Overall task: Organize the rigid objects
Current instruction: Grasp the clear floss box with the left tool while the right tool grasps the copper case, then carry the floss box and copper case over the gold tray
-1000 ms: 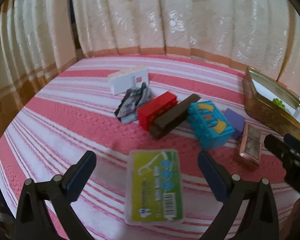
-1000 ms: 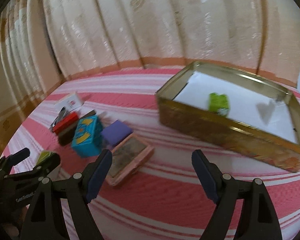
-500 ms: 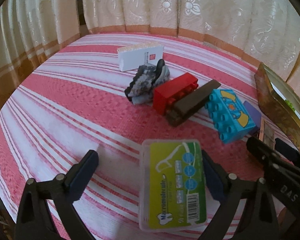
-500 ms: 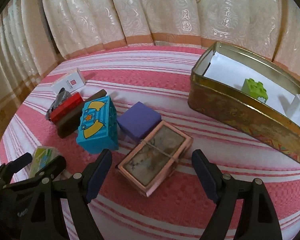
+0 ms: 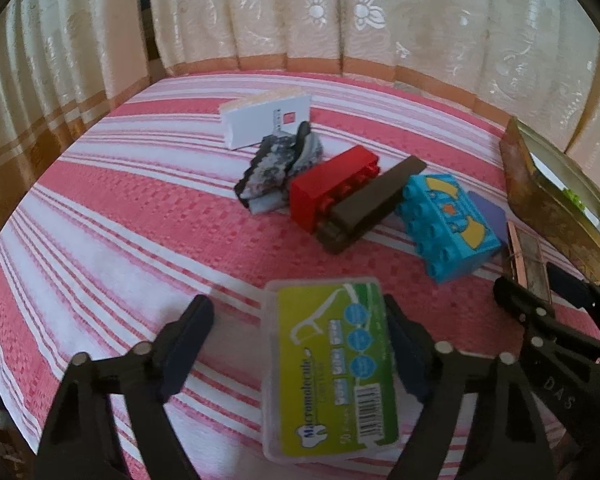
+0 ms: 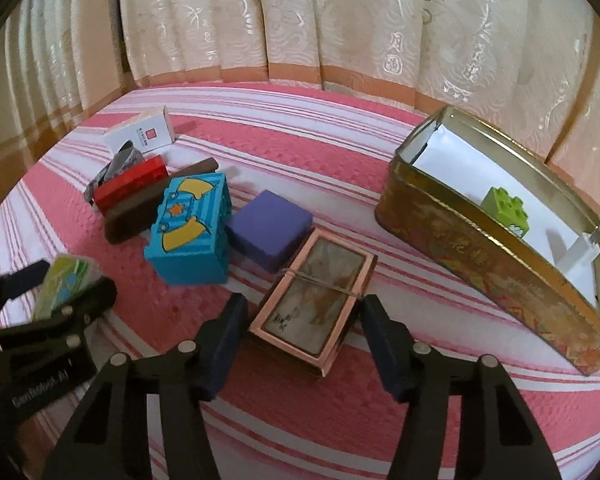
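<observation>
Fingers [image 6: 224,344] flanking one copper box [image 6: 314,304]

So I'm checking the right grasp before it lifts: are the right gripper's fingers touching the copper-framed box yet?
Apart. The right wrist view shows pink cloth between each finger of the open right gripper and the copper-framed box.

The green floss-pick box [image 5: 332,376] carries the word "Macromolecule" beside a tooth logo, with a barcode at its lower corner; the smaller print is blurred. In the left wrist view the right gripper [image 5: 540,292] shows the letters "DAS". The left gripper [image 6: 52,292] reads "GenRobot.AI", though faintly.
</observation>
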A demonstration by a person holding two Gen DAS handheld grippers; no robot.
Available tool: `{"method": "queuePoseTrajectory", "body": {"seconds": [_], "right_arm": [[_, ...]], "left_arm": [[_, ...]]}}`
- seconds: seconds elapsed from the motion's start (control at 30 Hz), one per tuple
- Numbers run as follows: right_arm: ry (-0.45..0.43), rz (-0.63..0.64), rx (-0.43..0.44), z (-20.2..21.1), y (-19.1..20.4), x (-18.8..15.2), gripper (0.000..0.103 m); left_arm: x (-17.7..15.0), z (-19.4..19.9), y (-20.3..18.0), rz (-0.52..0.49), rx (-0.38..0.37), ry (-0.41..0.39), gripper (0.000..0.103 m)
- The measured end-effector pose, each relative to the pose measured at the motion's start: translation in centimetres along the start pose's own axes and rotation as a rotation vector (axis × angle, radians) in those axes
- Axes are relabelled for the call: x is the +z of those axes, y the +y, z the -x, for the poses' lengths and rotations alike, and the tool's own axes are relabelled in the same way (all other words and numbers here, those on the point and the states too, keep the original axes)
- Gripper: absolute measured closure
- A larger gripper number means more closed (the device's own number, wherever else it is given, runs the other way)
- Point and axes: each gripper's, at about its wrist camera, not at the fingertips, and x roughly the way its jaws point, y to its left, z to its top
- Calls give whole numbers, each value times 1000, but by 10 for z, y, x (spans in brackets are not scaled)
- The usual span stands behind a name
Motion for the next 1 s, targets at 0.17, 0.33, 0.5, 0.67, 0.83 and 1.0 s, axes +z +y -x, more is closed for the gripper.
{"method": "queuePoseTrajectory", "body": {"seconds": [0.17,0.33,0.5,0.67,0.83,1.0], "right_arm": [[-6,9,12,5,-14,-8,42],[-7,-9,56,11,-26,-15,42],[-16,-9,90,16,-28,-20,42],[-48,-37,138,21,-32,-21,43],[-116,-34,119,34,-31,-22,43],[-200,-15,27,52,-28,-20,46]], "left_arm": [[0,5,7,-15,-75,-22,49],[-2,8,26,20,-167,-32,49],[-8,12,31,19,-197,-52,49],[-10,16,24,-1,-175,-70,49],[-8,23,19,1,-184,-105,49],[-5,29,14,3,-173,-141,49]]}}
